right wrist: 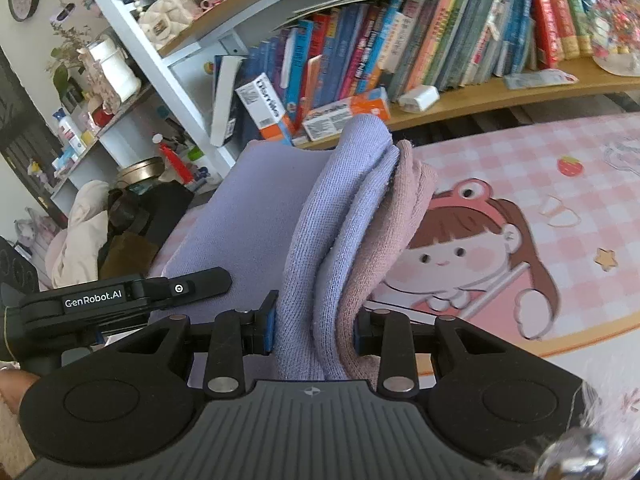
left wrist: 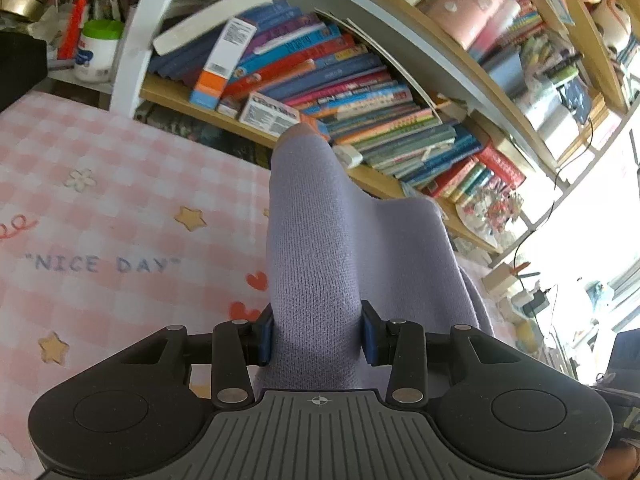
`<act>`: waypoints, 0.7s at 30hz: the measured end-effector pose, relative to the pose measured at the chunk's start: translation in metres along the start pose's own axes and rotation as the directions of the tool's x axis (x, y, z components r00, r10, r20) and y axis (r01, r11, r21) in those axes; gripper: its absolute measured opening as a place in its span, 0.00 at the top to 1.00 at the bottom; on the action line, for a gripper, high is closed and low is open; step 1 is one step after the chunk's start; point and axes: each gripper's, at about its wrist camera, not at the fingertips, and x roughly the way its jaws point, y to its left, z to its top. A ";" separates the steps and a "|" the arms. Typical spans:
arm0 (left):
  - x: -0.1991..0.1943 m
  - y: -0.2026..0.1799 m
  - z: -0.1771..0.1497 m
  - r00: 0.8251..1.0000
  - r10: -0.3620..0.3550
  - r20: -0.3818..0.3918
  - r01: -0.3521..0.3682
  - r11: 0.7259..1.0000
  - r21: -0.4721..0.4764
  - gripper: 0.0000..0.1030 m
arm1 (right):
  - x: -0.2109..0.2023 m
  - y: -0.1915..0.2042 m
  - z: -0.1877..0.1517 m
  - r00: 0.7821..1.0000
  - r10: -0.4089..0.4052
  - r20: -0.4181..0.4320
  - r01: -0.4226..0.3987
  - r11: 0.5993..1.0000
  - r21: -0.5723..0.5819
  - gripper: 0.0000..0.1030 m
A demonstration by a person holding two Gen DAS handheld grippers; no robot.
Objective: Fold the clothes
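Observation:
A lilac knit garment (left wrist: 316, 248) stands bunched up between the blue pads of my left gripper (left wrist: 317, 338), which is shut on it; the cloth rises ahead and spreads to the right. In the right wrist view the same lilac garment (right wrist: 336, 216), with a dusty pink layer (right wrist: 404, 220) against its right side, is pinched in my right gripper (right wrist: 314, 330), also shut. A flat stretch of the lilac cloth (right wrist: 256, 200) runs left toward the other gripper's black body (right wrist: 120, 300). Both grippers hold the garment above a pink checked mat (left wrist: 100, 200).
The pink checked mat (right wrist: 540, 184) shows a cartoon girl, stars and the words "NICE DAY". Behind it runs a wooden bookshelf (left wrist: 360, 96) packed with books and boxes (right wrist: 400, 52). A white shelf post (left wrist: 132, 40), jars and bottles stand at the left. A dark bag (right wrist: 152, 208) lies at the mat's left end.

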 end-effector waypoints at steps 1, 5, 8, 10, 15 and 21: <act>-0.002 0.005 0.002 1.000 -0.002 0.002 0.002 1.000 0.000 0.62 | 0.004 0.005 0.001 1.000 0.000 0.001 0.000 1.000 -0.003 0.71; -0.006 0.026 0.017 1.000 -0.011 0.010 0.011 1.000 -0.009 0.62 | 0.020 0.025 0.006 1.000 -0.002 0.007 0.002 1.000 -0.018 0.71; -0.009 0.042 0.028 1.000 -0.017 0.016 0.017 1.000 -0.016 0.62 | 0.032 0.038 0.011 1.000 -0.003 0.013 0.003 0.999 -0.032 0.71; -0.010 0.052 0.035 1.000 -0.021 0.020 0.021 1.000 -0.017 0.62 | 0.042 0.046 0.015 1.000 -0.002 0.017 0.003 0.999 -0.043 0.71; -0.001 0.075 0.052 1.000 -0.017 0.023 0.017 1.000 -0.024 0.62 | 0.068 0.062 0.028 1.000 0.001 0.016 0.000 0.997 -0.072 0.71; 0.013 0.103 0.071 1.000 -0.007 0.025 0.008 0.999 -0.037 0.62 | 0.105 0.068 0.040 1.000 0.000 0.004 0.000 0.997 -0.079 0.71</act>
